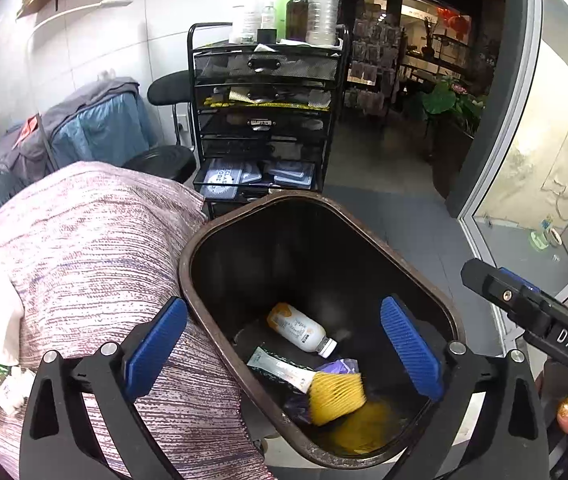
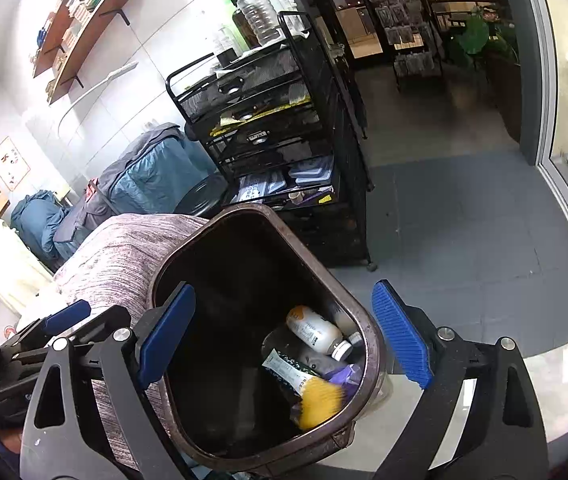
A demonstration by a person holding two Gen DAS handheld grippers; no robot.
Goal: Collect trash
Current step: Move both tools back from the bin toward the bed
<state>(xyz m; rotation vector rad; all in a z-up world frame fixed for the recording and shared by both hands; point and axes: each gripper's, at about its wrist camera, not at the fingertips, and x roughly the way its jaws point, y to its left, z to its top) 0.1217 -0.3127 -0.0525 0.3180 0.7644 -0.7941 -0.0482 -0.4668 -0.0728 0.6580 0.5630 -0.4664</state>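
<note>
Spread wide and empty above the dark bin: left gripper and right gripper. Lying at the bottom: a yellow pleated paper piece, beside a white bottle and wrapper. Probably light, soft, crushable; best pinched gently across the pleats.

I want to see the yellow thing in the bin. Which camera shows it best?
The left wrist view. There the yellow pleated piece lies sharp and whole at the bottom of the bin, its folds clear. In the right wrist view it is blurred and sits close under the rim.
</note>
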